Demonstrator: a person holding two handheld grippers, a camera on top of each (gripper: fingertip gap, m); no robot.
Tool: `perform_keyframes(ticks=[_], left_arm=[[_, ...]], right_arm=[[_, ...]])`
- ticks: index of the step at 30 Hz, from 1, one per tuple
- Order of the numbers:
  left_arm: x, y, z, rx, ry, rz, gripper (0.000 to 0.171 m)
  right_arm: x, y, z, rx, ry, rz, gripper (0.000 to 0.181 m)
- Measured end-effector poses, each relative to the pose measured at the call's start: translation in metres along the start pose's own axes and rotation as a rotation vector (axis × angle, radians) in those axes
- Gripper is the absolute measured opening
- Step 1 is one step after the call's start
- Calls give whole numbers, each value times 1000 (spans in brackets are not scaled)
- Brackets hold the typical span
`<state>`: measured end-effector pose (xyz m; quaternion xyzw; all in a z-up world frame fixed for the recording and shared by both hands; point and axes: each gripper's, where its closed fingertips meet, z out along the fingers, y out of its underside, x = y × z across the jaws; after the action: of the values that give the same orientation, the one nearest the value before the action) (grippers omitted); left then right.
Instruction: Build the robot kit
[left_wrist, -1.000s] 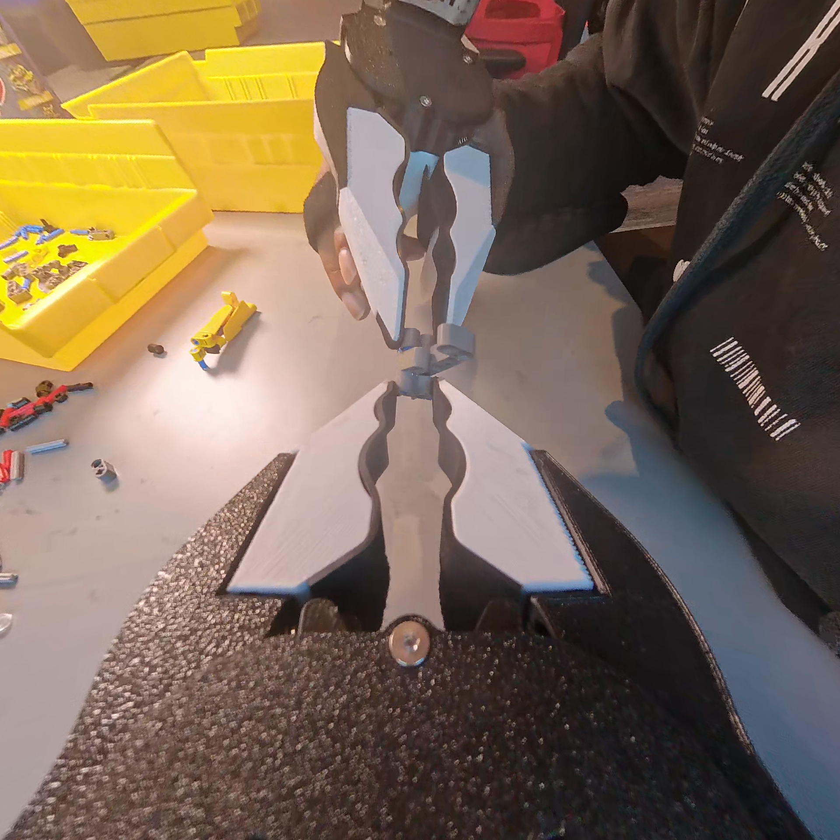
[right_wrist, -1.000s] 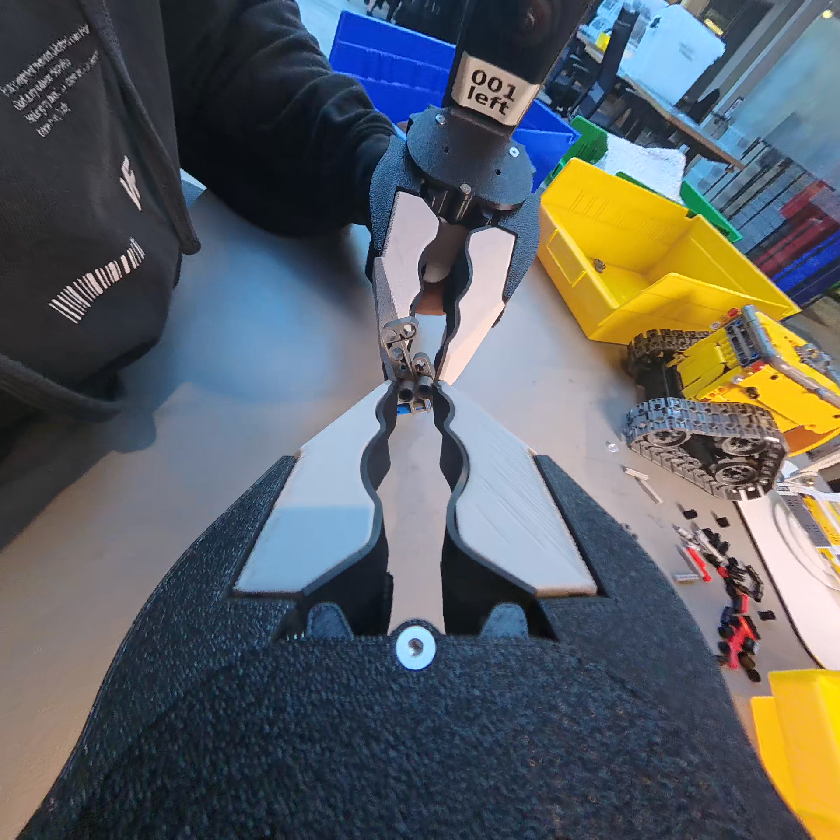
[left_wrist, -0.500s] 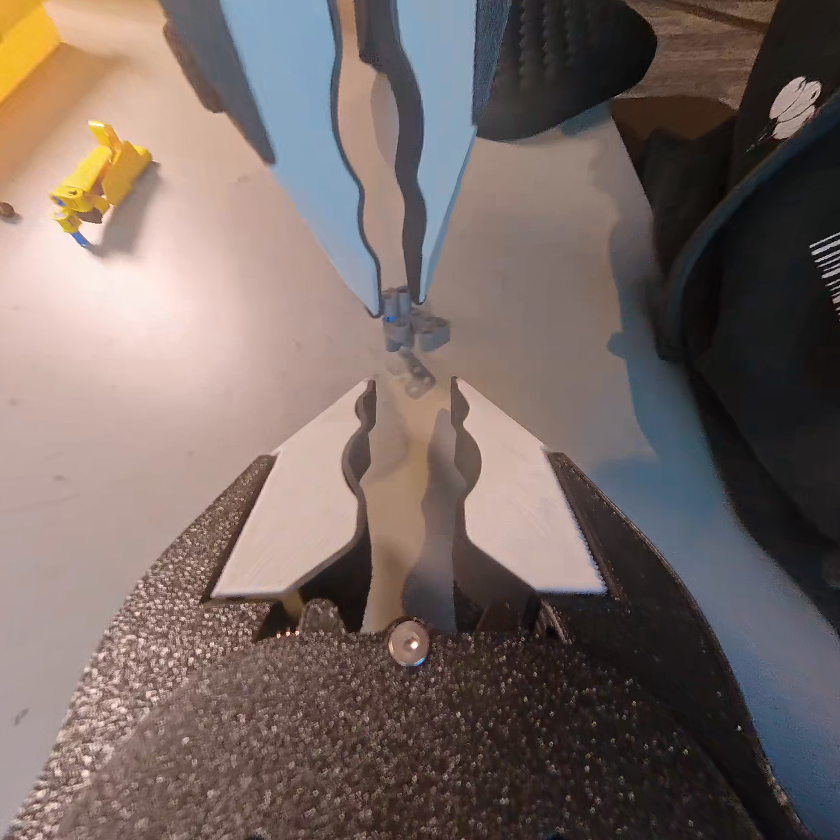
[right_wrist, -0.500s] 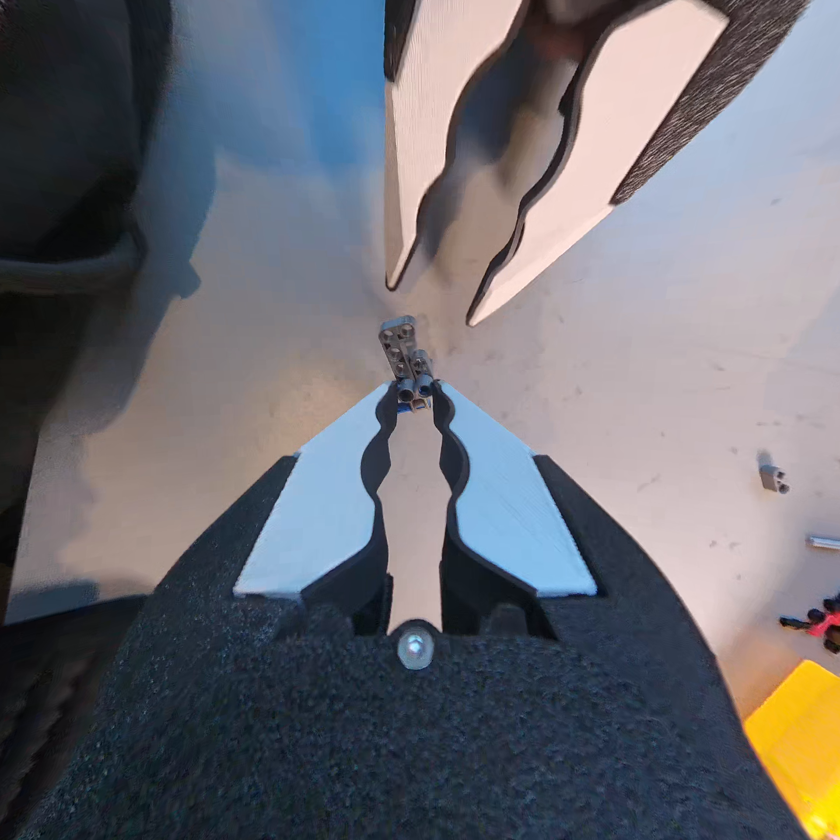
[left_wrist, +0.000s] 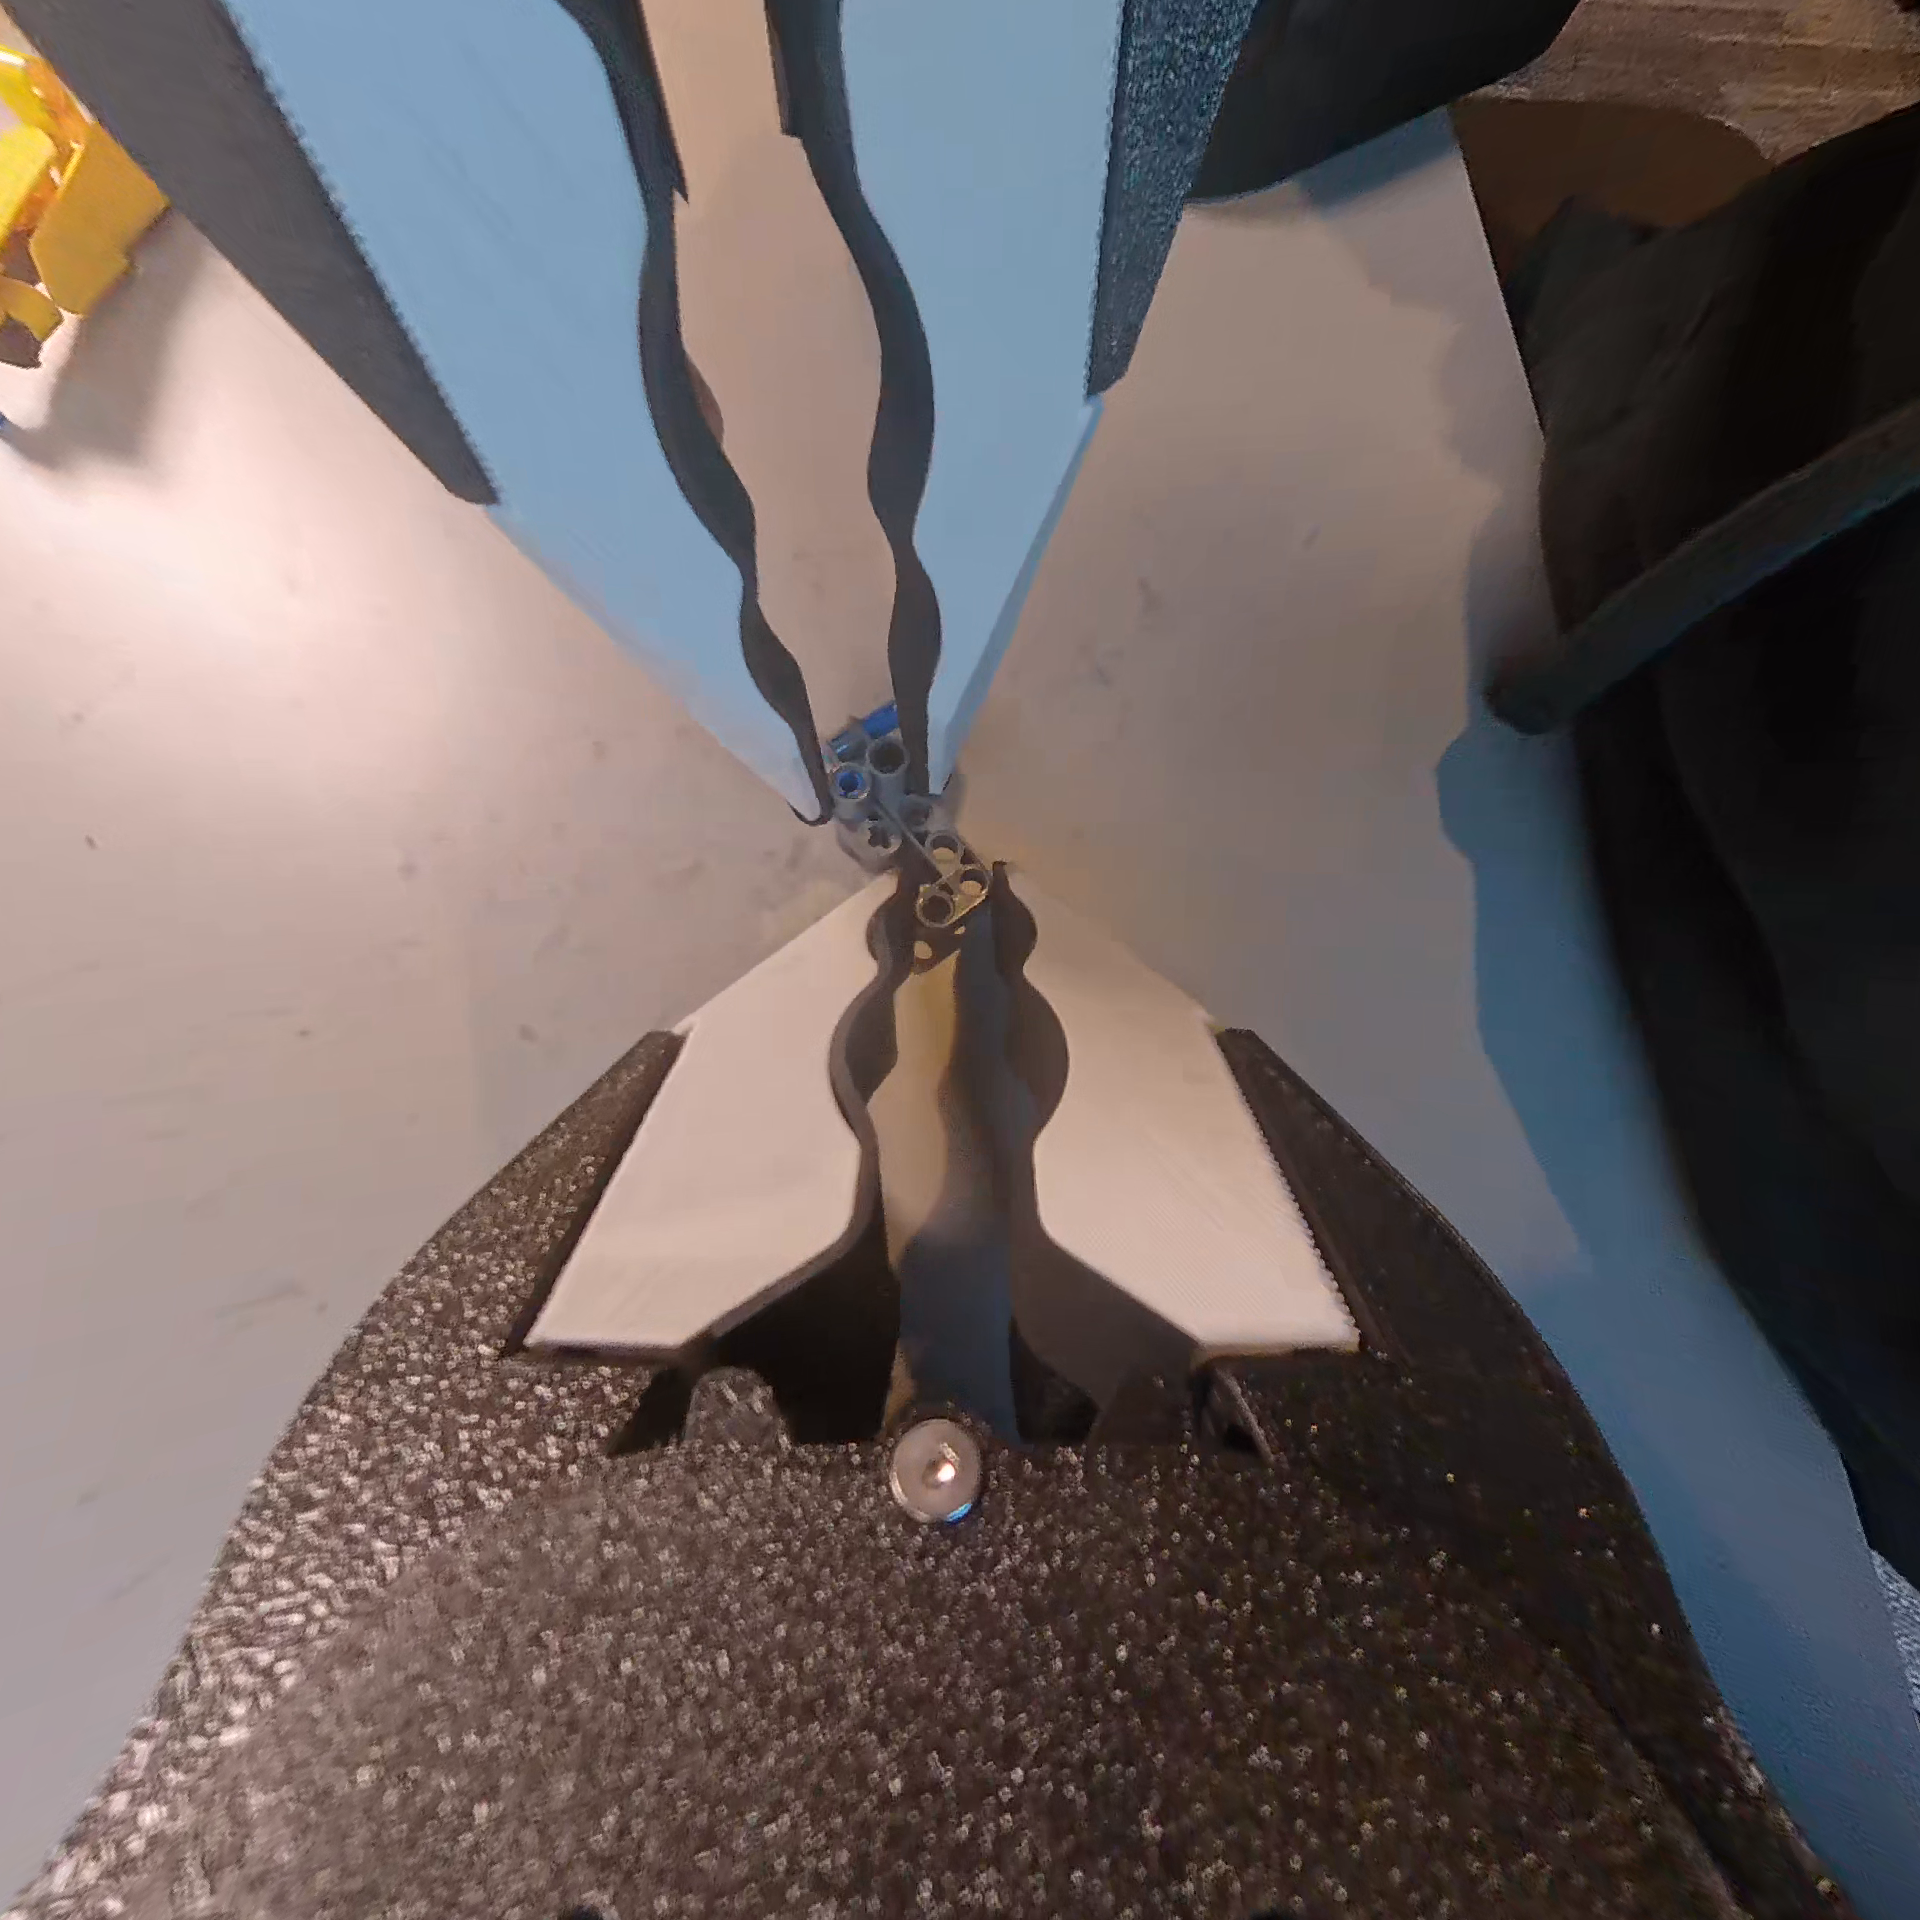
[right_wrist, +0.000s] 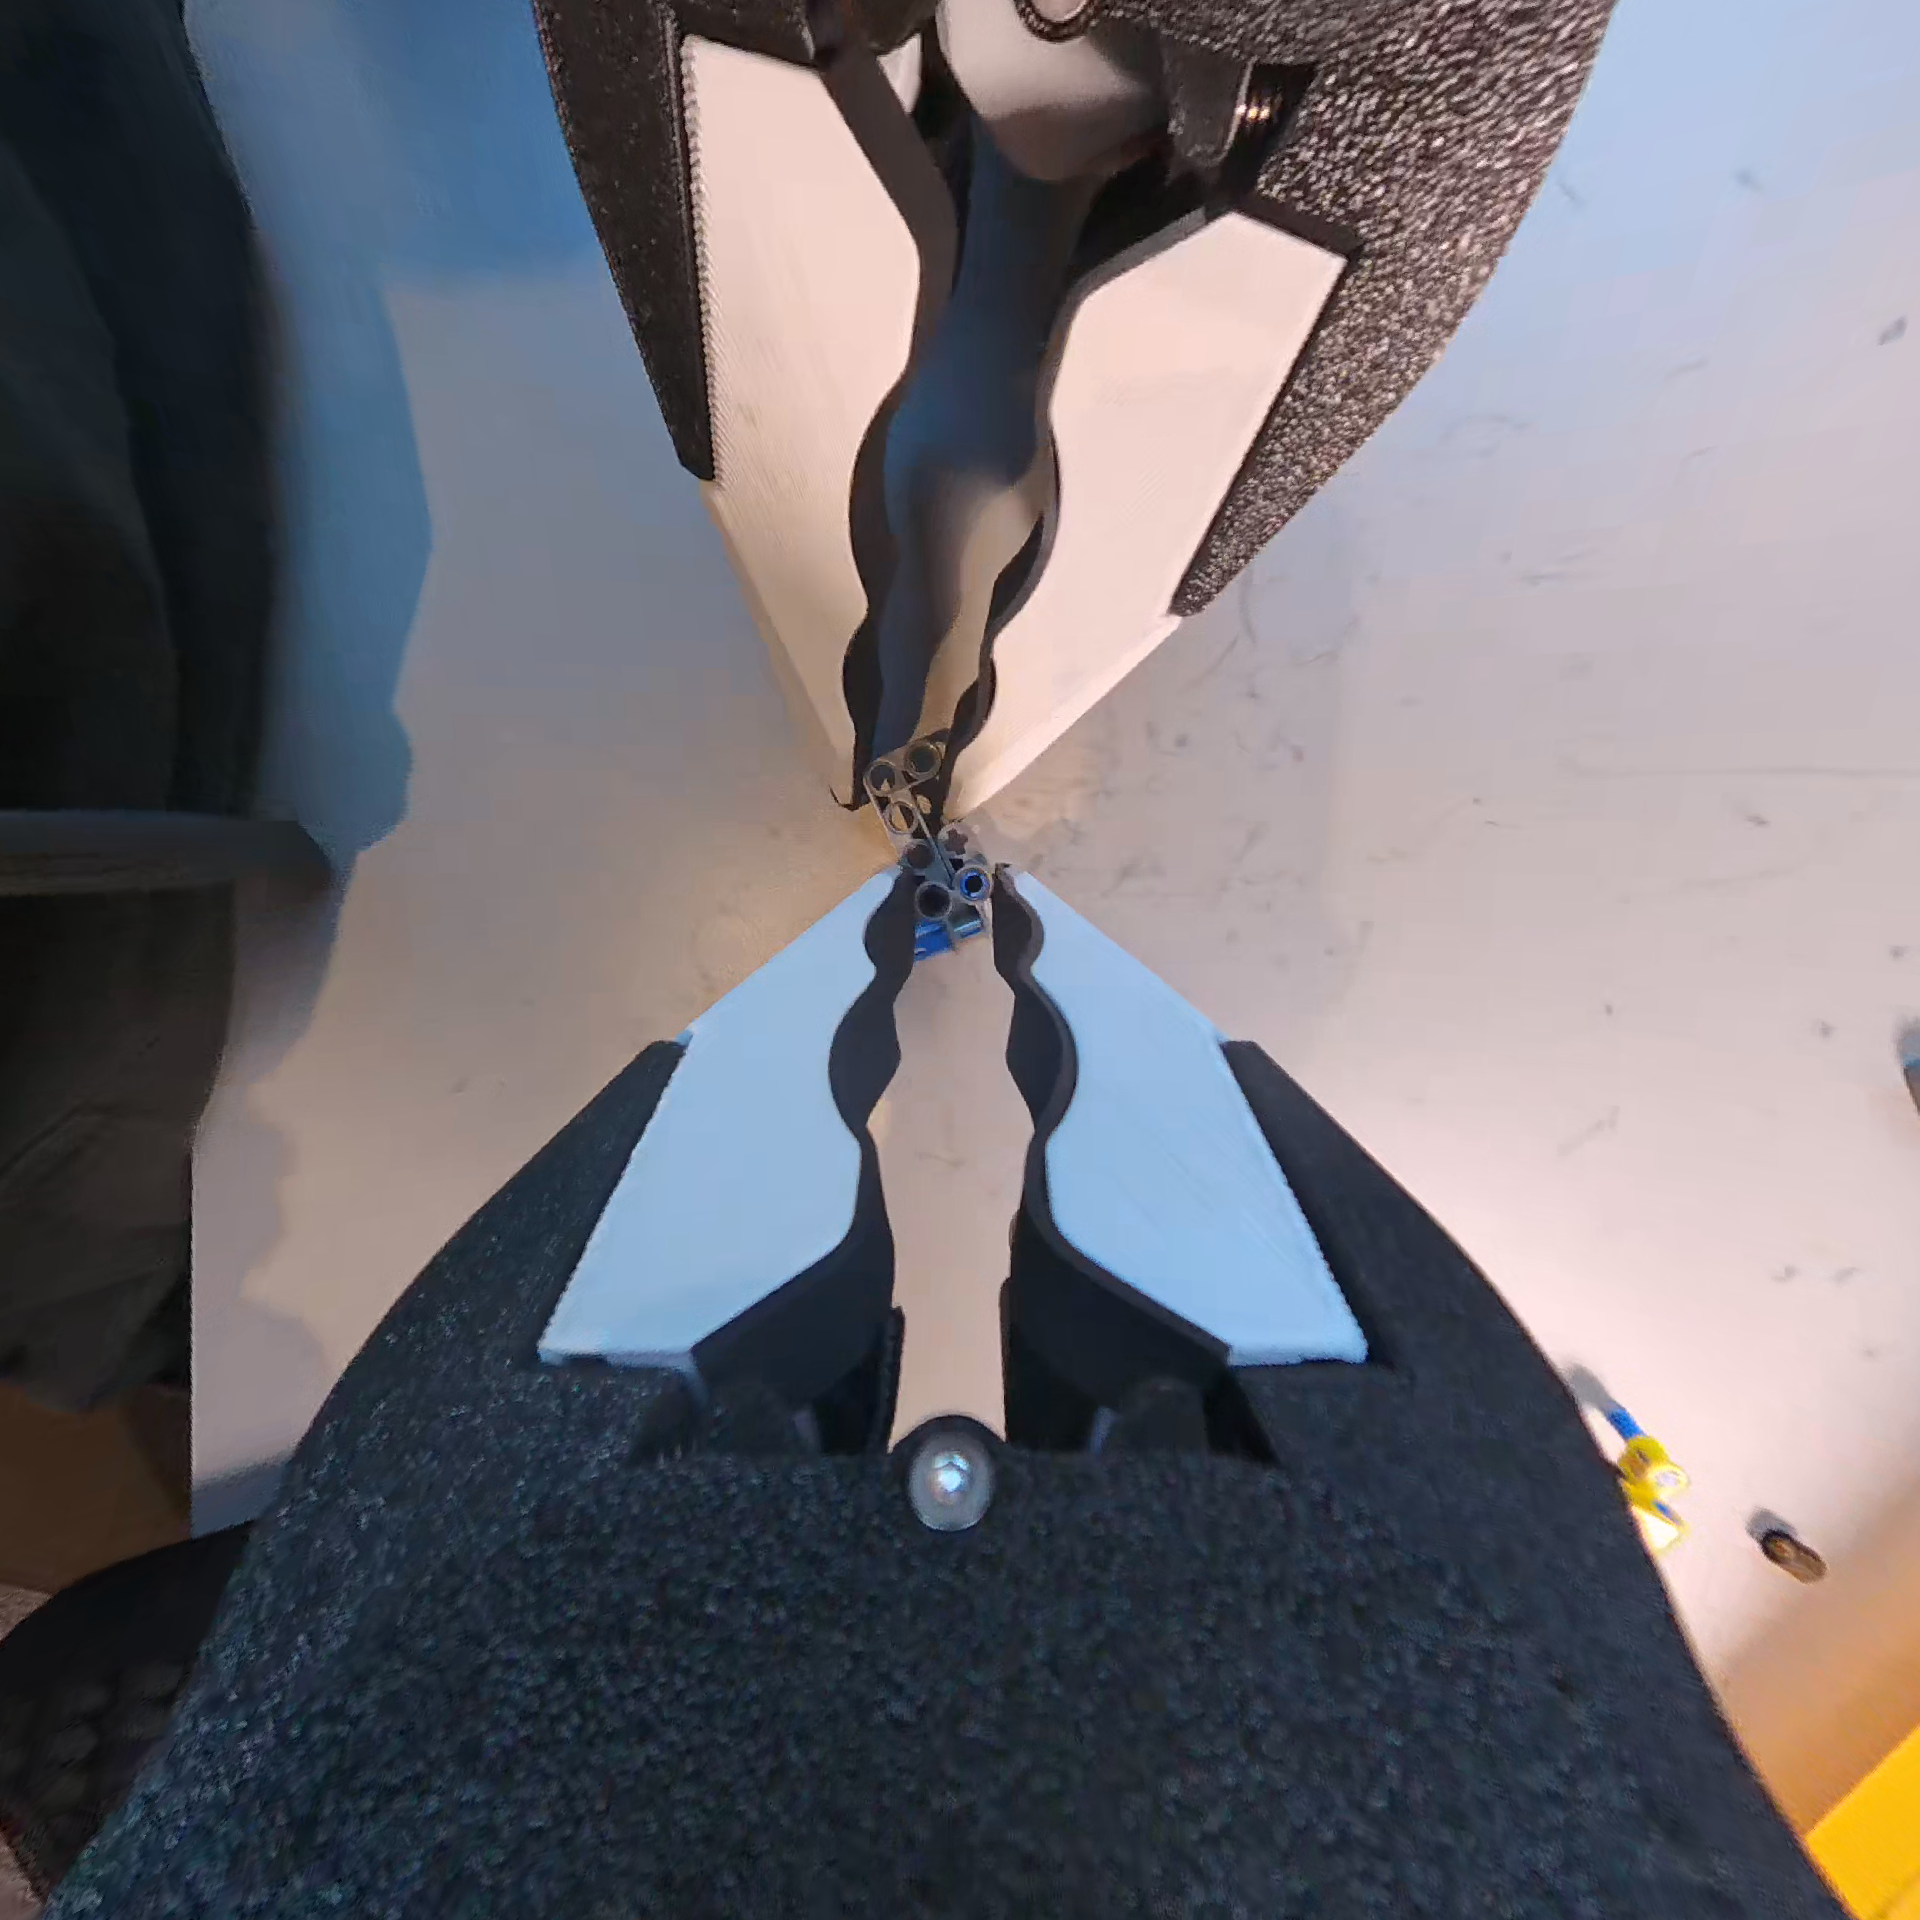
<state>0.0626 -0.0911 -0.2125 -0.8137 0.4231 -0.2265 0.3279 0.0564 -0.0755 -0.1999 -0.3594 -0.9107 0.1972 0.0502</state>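
Both tongs (left_wrist: 940, 894) (right_wrist: 951, 888) tip-to-tip, gripping grey piece (left_wrist: 902, 831)

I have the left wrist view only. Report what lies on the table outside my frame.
Observer: The yellow part that your left edge cuts off lies on the table, with blue showing at both its ends.
Operator: Go on. Say what is next to it.
Observer: A small dark part lies just beside it, not touching it.
Operator: Now look farther out.
Observer: A yellow corner, perhaps of a bin, shows at the lower right edge of the right wrist view, behind the right gripper.
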Motion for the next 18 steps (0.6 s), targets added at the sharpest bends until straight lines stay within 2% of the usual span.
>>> perform_keyframes(ticks=[9, 12, 14, 15, 18], left_arm=[[0, 1, 0, 14, 3, 21, 13], [0, 2, -1, 12, -2, 67, 13], [-1, 5, -3, 10, -16, 133, 13], [-2, 7, -5, 12, -23, 170, 13], [-3, 8, -8, 21, -34, 230, 13]], right_arm=[[-1, -1, 1, 20, 10, 42, 14], [0, -2, 0, 121, 46, 48, 15], [0, 4, 0, 149, 76, 29, 35], [-2, 5, -1, 176, 78, 22, 38], [-3, 0, -6, 301, 90, 37, 39]])
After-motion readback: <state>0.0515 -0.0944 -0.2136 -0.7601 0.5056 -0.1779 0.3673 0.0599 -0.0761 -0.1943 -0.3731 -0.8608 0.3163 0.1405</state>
